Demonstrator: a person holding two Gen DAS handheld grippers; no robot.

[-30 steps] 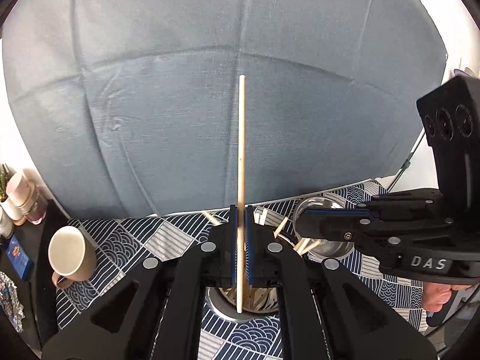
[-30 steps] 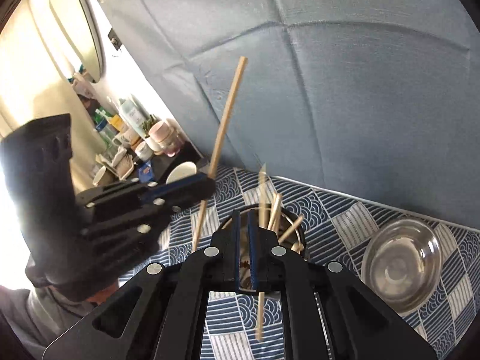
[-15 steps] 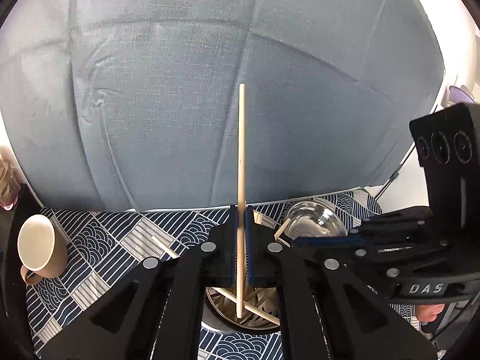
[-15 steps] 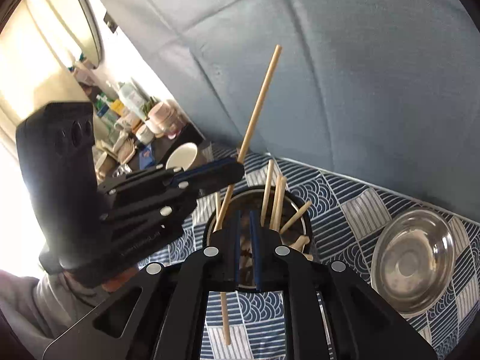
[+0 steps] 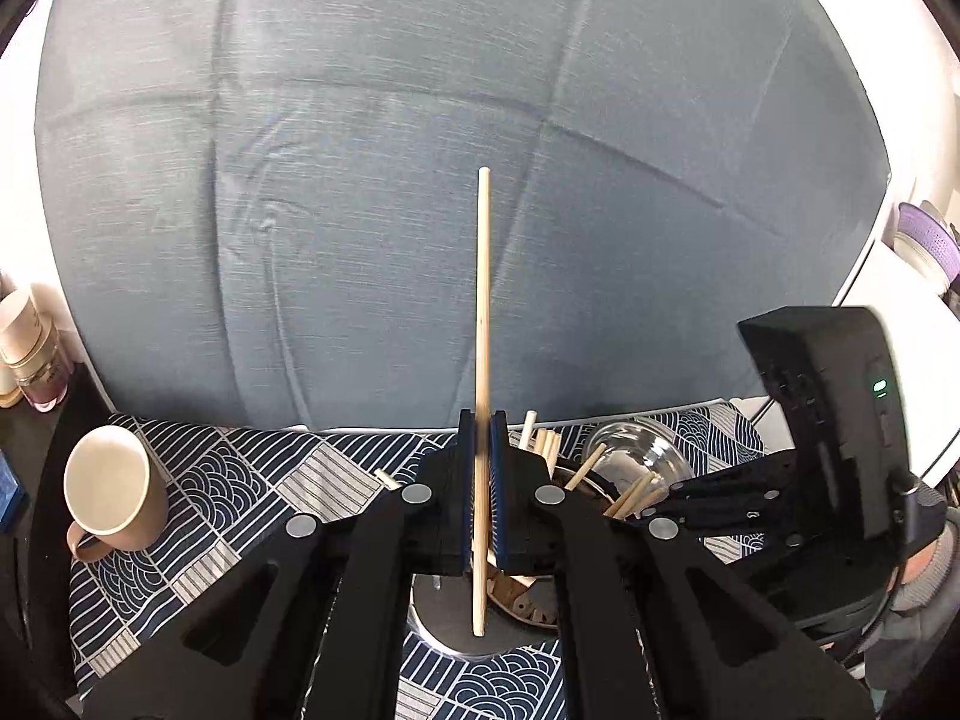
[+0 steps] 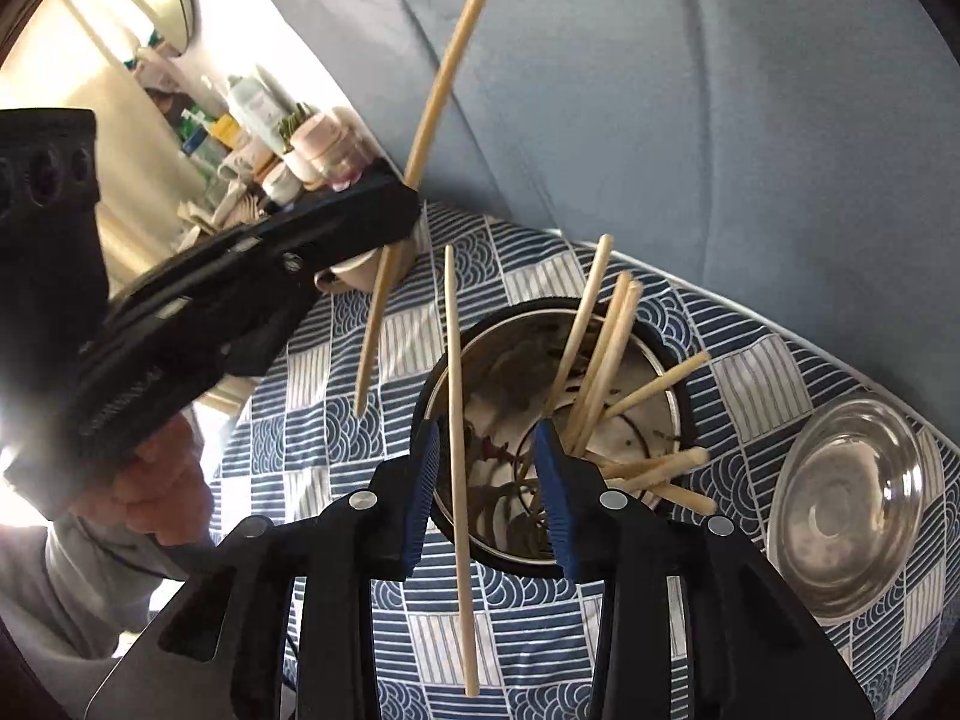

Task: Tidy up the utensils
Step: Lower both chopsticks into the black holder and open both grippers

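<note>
While L gripper (image 5: 482,480) grips 1 chopstick (image 5: 482,324), R gripper (image 6: 489,480) opens round 1.

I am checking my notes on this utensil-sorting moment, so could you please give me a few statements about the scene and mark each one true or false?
1. The left gripper is clamped on a wooden chopstick. True.
2. The right gripper is pressed shut on its chopstick. False: its jaws are opening, and the stick sits loose between them, near the left pad.
3. The metal holder already has several chopsticks in it. True.
4. The beige mug lies on its side. True: its mouth faces the left wrist camera.
5. The steel bowl is full of chopsticks. False: it is empty.
</note>
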